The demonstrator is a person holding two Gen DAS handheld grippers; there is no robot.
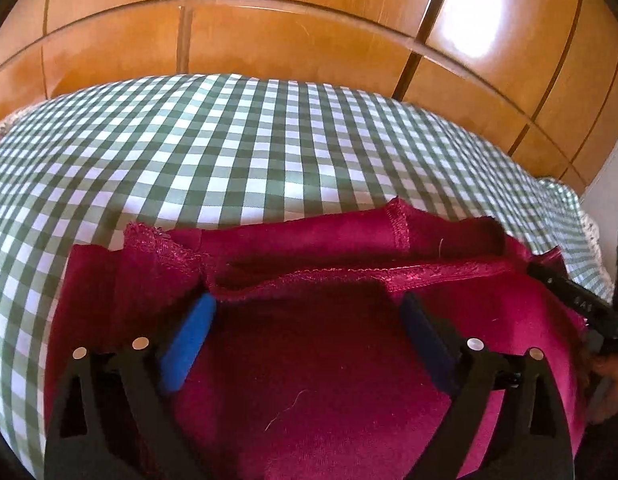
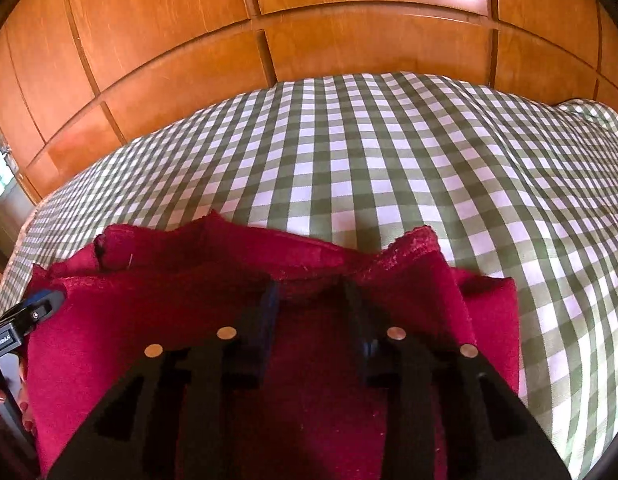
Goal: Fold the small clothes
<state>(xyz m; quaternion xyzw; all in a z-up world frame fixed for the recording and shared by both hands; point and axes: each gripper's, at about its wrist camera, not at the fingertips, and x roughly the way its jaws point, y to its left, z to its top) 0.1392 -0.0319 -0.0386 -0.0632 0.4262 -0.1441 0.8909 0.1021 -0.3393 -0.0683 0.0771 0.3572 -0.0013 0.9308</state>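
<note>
So behind everything is a big wooden wardrobe (image 1: 309,32) with panelled doors, and in front of it a bed covered in a green-and-white checked sheet (image 1: 229,148). On the near part of that sheet lies a dark red garment (image 1: 309,360), partly folded, hemmed edges bunched along its far side. The left hand-held gripper (image 1: 307,312) sits over the cloth with its jaws spread wide, blue pads (image 1: 187,344) holding nothing. The right hand-held gripper (image 2: 311,300) has a narrower gap, also over the red fabric; can't tell if it's pinching any.
</note>
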